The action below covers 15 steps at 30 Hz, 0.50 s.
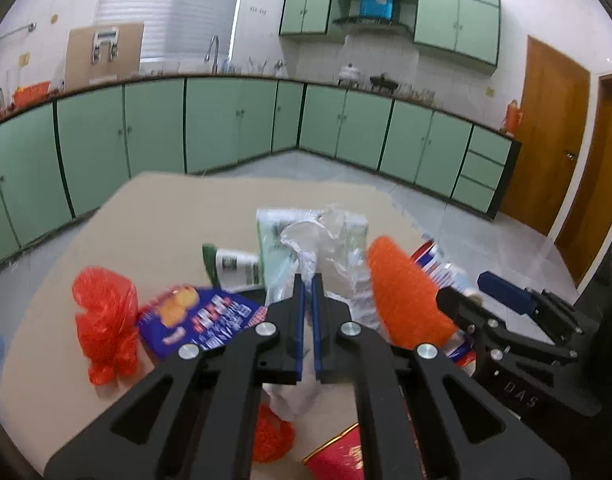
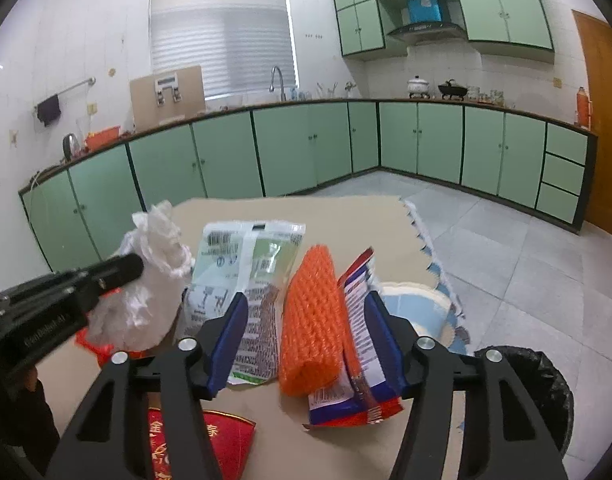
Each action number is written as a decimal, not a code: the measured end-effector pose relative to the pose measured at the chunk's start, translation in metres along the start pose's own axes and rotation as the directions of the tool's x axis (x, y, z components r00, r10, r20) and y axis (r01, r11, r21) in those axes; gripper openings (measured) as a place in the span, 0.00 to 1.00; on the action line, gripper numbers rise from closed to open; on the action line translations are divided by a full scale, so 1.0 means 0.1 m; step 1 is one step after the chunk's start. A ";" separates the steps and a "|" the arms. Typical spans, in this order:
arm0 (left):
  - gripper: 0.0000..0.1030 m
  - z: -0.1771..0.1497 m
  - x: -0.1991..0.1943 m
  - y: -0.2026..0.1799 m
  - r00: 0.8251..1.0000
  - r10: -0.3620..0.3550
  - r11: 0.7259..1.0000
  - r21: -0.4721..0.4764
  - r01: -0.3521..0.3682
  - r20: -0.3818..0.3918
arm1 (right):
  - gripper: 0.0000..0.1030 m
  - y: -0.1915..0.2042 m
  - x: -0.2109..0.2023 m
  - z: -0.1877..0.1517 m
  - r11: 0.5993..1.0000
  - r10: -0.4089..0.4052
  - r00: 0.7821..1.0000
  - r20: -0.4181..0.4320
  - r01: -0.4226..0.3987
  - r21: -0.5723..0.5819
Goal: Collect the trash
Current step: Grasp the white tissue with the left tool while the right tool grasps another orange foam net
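A cardboard-topped bench carries scattered wrappers. The black-lined bin sits lower right, contents unseen. The right gripper has fingers apart around orange foam netting and wrappers, likely gathering them. The left gripper has fingers clamped on a white plastic bag, which probably goes binward next.

1. Both views are bright and evenly lit; daylight comes through the blinded window.
2. Shadows are soft and faint.
3. The left wrist view is motion-blurred, smearing the blue snack packet.
4. Fisheye distortion bows the green cabinets; the corners are vignetted black.
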<state>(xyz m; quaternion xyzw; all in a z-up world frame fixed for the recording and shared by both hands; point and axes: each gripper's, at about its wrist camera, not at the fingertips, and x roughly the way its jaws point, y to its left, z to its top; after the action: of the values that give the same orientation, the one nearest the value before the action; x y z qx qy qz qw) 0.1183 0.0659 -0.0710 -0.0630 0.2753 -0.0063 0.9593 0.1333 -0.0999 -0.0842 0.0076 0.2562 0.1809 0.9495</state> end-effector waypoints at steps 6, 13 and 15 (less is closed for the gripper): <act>0.02 -0.05 0.08 0.11 1.000 0.001 1.000 -0.003 -0.001 -0.015 | 0.56 -0.08 0.19 -0.05 1.000 -0.011 0.998 -0.061 0.012 0.019; 0.02 -0.06 0.06 0.14 1.000 -0.016 1.000 0.004 0.016 -0.009 | 0.14 -0.10 0.28 -0.05 0.999 0.050 0.991 -0.120 -0.048 0.019; 0.02 -0.05 0.06 0.13 1.000 -0.018 1.000 0.002 0.018 -0.007 | 0.12 -0.06 0.24 -0.04 0.998 0.060 0.992 -0.111 -0.060 0.005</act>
<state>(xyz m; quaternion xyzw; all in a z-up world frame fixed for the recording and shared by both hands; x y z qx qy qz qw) 0.1203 0.0784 -0.0799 -0.0645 0.2778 -0.0156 0.9583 0.1530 -0.0977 -0.1004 0.0063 0.3083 0.2094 0.9279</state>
